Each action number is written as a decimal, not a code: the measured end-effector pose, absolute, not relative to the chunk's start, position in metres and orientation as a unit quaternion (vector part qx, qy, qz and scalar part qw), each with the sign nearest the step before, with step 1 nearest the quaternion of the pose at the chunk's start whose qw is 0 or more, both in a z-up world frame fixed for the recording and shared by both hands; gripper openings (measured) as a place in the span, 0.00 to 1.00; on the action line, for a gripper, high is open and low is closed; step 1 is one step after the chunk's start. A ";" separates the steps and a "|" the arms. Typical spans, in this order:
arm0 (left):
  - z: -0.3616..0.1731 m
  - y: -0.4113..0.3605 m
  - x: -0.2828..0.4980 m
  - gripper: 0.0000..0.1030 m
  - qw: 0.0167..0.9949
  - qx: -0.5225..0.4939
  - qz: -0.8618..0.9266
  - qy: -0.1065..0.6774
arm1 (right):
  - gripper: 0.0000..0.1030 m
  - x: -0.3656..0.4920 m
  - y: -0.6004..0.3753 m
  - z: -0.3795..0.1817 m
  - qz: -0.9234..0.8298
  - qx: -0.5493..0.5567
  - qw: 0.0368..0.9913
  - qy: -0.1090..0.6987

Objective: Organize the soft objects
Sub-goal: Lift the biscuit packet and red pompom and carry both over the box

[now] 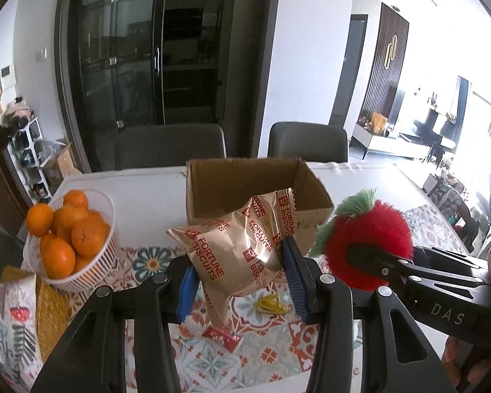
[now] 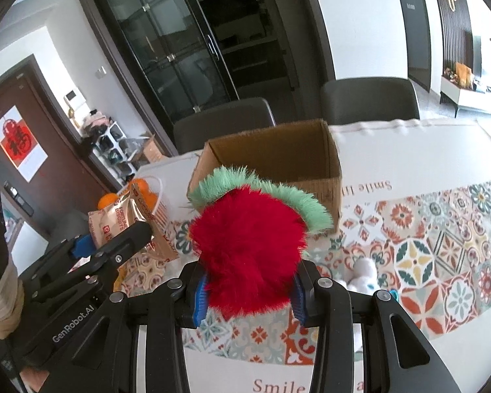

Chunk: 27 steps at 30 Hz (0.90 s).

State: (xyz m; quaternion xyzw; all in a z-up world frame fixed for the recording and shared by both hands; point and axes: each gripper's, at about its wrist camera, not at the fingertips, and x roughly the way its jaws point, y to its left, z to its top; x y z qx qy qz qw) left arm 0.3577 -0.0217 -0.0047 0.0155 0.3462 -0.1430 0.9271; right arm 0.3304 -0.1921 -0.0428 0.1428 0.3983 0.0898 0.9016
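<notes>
**Both grippers loaded, held above the table short of the box**

The left gripper (image 1: 242, 281) had its blue-padded fingers (image 1: 294, 275) closed at a moderate width on a gold foil packet printed "Fortune Biscuits" (image 1: 235, 245). The packet was pinched across its lower half and hung clear of the patterned tablecloth (image 1: 212, 360). The right gripper (image 2: 248, 294) had its fingers drawn in narrow on a fluffy red plush strawberry with a green fringe top (image 2: 248, 249), also lifted off the cloth. The open brown cardboard box (image 1: 245, 180) stood just beyond both loads; it looked empty as far as its interior showed.

Risks, as judged:
- The foil was slick and air-filled, so the packet could slip or swivel between the pads if tilted sharply.
- The two grippers sat close side by side, so moving to the box mouth together could make them clash or knock its near wall.
- The box looked light, and a nudge might push it back.

Surroundings: a white slatted basket of oranges (image 1: 98, 271) stood left of the box, near the packet's path. A small red wrapper (image 1: 224, 337) and a yellow scrap (image 1: 271, 304) lay on the cloth below the left gripper, and a white plush toy (image 2: 363, 275) lay to the right, not yet sorted. Two dark chairs (image 1: 170, 144) stood behind the table.
</notes>
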 end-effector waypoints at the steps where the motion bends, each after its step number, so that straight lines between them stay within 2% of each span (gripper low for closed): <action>1: -0.003 -0.023 0.359 0.45 0.928 0.016 -0.143 0.344 | 0.39 0.332 -0.192 -0.040 0.089 0.142 0.903 0.395; 16: 0.021 -0.033 0.393 0.45 0.935 0.031 -0.152 0.319 | 0.39 0.363 -0.198 -0.007 0.087 0.128 0.922 0.356; 27: 0.021 -0.037 0.438 0.45 0.929 0.037 -0.157 0.334 | 0.39 0.406 -0.201 -0.001 0.097 0.118 0.919 0.363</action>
